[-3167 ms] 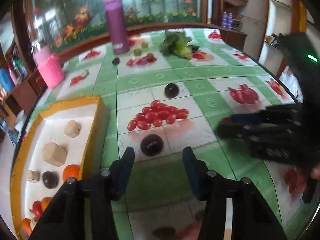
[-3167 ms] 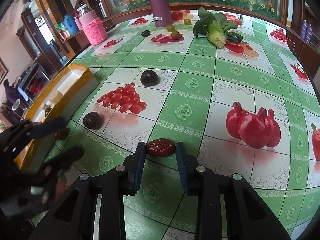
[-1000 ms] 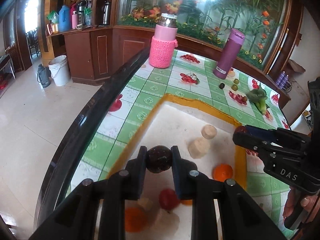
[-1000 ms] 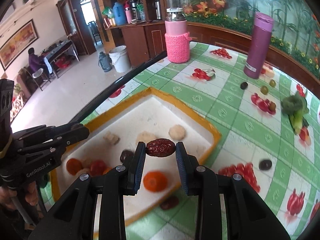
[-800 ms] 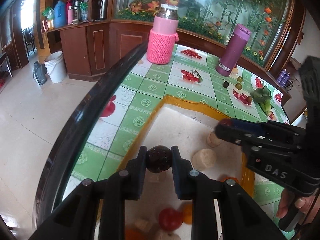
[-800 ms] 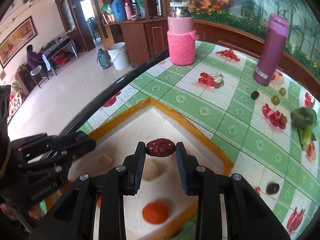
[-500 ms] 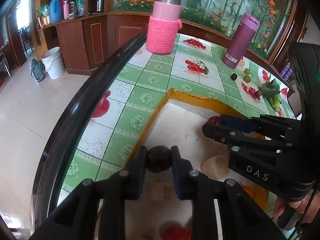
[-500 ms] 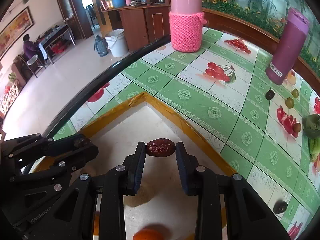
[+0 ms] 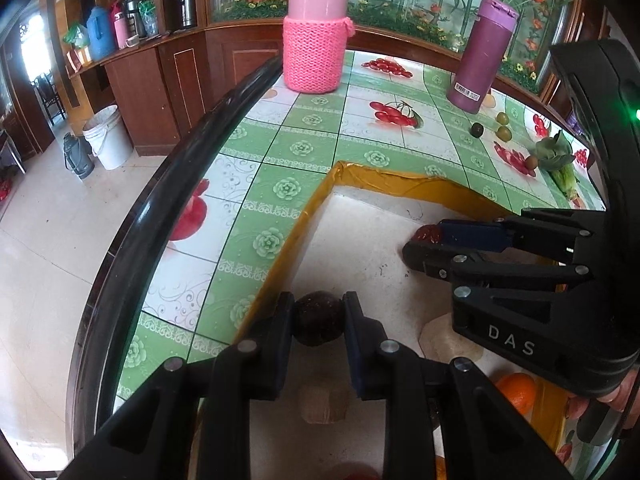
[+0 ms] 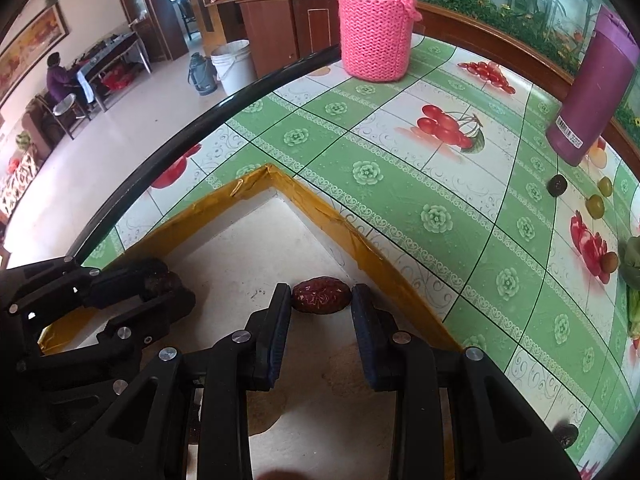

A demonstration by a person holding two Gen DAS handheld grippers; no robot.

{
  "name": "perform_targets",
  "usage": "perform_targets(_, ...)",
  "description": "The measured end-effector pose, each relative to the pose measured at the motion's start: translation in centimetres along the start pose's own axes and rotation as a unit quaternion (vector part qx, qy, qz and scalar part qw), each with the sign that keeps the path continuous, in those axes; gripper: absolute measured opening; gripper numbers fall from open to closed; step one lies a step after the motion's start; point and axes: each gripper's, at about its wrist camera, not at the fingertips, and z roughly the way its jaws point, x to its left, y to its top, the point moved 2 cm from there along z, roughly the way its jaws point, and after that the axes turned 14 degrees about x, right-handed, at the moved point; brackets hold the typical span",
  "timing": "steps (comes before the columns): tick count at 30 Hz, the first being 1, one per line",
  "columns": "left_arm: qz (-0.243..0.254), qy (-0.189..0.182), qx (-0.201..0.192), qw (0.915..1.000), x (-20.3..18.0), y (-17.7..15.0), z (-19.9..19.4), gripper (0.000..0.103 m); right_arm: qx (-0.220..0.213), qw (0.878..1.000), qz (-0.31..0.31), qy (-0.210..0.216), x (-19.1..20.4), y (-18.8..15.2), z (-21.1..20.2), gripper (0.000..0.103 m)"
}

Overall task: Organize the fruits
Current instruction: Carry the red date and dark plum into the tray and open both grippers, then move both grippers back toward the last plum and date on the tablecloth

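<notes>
My left gripper (image 9: 319, 316) is shut on a dark round fruit (image 9: 319, 318) and holds it low over the white tray with a yellow rim (image 9: 384, 180), near its left wall. My right gripper (image 10: 320, 300) is low in the tray's far corner (image 10: 272, 172). A red date (image 10: 321, 295) lies between its fingers with a small gap on each side, so the jaws stand slightly open around it. The right gripper also shows in the left wrist view (image 9: 424, 240), with the date's end (image 9: 426, 234) at its tip. The left gripper shows in the right wrist view (image 10: 160, 284).
An orange (image 9: 516, 392) and pale pieces (image 9: 322, 404) lie in the tray. A pink knitted jar (image 9: 316, 40), a purple bottle (image 9: 482, 56), small olives (image 9: 502, 126) and a leafy green (image 9: 560, 160) stand on the green tablecloth. The table's black edge (image 9: 168, 184) runs left.
Both grippers carried their fruits from the table over the tray and sank low into its far corner. The right jaws have eased apart around the date.
</notes>
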Motion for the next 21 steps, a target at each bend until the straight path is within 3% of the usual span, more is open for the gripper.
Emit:
perform_targets(12,-0.012,0.012,0.012,0.9998,0.3,-1.5,-1.1,0.031,-0.007,1.0,0.007,-0.008,0.1,-2.3,-2.0,0.036)
perform_targets(17,-0.016,0.024,-0.005,0.9996,0.1,-2.6,-2.8,0.049,-0.021,1.0,0.0,-0.009,0.7,-4.2,-4.0,0.036)
perform_targets(21,-0.012,0.043,-0.016,0.9989,-0.3,-3.7,-4.2,0.055,-0.034,0.999,0.007,0.001,0.8,-5.8,-5.7,0.036)
